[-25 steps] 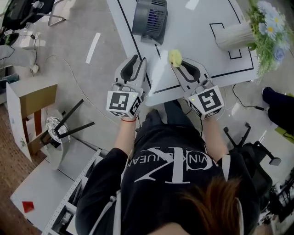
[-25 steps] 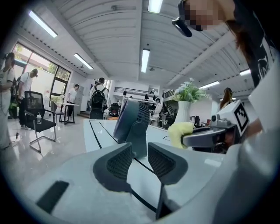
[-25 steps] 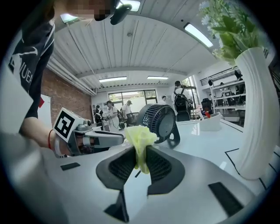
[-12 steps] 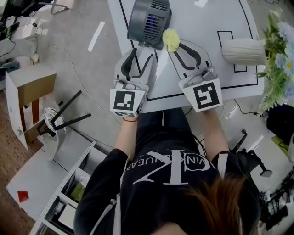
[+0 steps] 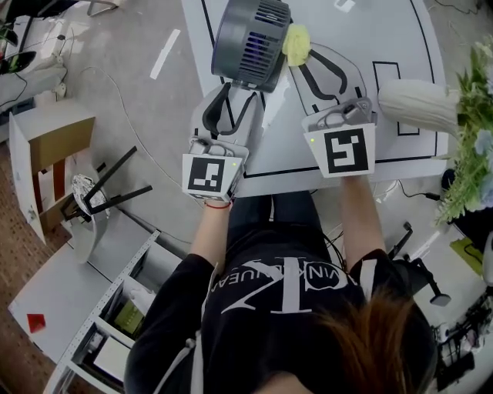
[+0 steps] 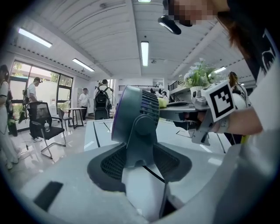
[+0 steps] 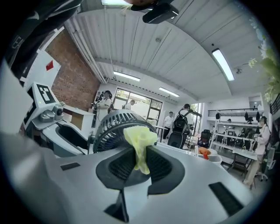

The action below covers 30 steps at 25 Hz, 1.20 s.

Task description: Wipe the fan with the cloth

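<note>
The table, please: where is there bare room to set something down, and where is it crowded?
The table is bare beyond the vase, right of the cloth, and in the strip between the vase and the near edge. It is crowded around the fan, where the right gripper holds the cloth close beside it.

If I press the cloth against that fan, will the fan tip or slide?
It may tip: the fan has a large head over a narrow neck. It might slide too, since the white table looks smooth. The cloth bunched in the right gripper looks soft, so the push should be gentle.
</note>
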Tool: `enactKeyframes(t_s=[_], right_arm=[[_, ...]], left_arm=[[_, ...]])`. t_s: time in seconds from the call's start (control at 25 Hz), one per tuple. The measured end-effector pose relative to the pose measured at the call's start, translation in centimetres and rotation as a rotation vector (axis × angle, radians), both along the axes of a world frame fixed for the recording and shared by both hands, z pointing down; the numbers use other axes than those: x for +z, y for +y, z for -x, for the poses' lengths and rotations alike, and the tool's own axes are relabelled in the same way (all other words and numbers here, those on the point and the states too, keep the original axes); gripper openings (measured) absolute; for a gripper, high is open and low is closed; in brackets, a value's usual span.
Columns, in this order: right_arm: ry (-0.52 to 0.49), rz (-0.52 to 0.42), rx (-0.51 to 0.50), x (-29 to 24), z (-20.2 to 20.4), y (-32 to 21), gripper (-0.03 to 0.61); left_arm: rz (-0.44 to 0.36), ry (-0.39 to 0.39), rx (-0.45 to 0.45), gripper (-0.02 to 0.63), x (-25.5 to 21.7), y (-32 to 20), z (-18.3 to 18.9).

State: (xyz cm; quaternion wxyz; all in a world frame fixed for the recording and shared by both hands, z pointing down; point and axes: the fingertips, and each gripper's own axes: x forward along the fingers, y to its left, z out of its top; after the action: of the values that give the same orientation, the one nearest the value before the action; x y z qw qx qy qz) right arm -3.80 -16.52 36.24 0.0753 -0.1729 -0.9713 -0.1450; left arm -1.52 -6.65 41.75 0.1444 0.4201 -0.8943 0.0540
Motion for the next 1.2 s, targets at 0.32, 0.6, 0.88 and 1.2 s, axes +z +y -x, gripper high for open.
enactKeyframes(t_s=[0.32,0.6,0.88,1.2], right_arm=[[0.031,-0.023,0.008,1.7,2.7,-1.7,0.069],[0.098,-0.014,0.004,4.2,3.4,-1.2,0.069],[0.173,0.017,-0.004,5.6,2.2,0.4,0.067],[0.232,0.067,-0.033,6.6,-0.1,2.4,0.066]], left_arm=[[-0.004,0.012,-0.013,0.194,0.1,-0.2,0.0],[0.003,0.019,-0.028,0.195,0.1,-0.1,-0.1],[0.009,0.013,-0.038,0.189,0.0,0.0,0.0],[0.012,-0.004,-0.016,0.189,0.2,-0.1,0.1]])
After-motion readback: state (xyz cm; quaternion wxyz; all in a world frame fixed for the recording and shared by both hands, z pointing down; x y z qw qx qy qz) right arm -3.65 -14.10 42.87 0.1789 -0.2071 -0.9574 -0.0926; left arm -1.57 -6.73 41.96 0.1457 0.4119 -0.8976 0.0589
